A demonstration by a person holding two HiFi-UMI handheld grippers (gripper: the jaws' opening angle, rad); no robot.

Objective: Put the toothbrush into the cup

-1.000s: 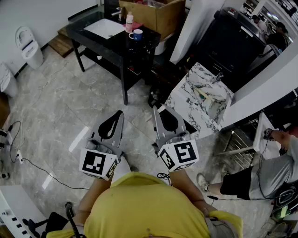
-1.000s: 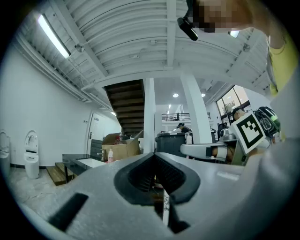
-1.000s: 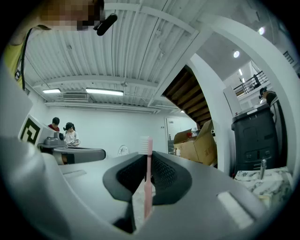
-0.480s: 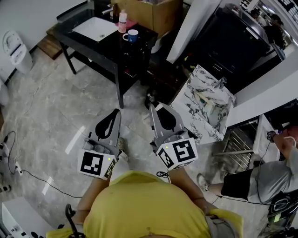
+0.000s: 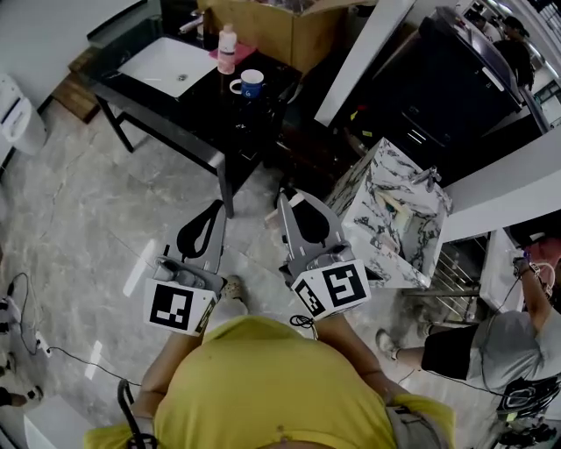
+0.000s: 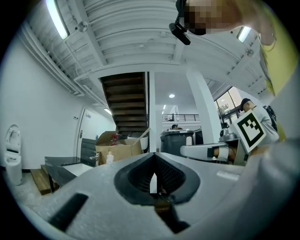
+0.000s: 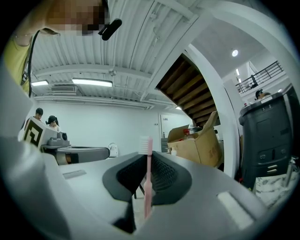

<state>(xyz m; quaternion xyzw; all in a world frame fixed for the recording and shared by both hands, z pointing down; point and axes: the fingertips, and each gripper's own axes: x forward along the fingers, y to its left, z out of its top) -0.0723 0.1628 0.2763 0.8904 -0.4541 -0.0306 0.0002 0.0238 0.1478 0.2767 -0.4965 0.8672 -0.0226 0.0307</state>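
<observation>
1. The toothbrush [image 7: 148, 180] is pink and stands upright between the jaws of the right claw [image 7: 146, 155]. The bristle head is at the top, above the jaw tips.
2. The right claw is clamped on the toothbrush handle. In the head view the right claw [image 5: 294, 200] is over the floor [image 5: 105, 202], level and pointing toward the bench [image 5: 197, 101].
3. The left claw [image 6: 152, 153] has its jaws together, with nothing between them. In the head view the left claw [image 5: 213, 210] is just beside the right claw, to its left, and points the same way.
4. The cup [image 5: 251, 83] is blue and white. It stands upright on the black bench, well apart from both claws.
5. On the same bench, a bottle [image 5: 227, 37] stands near the cup and a white basin [image 5: 171, 66] sits to the cup's left. A cardboard box [image 5: 263, 22] is behind them.
6. A marble counter [image 5: 372, 180] stands to the right of the right claw.
</observation>
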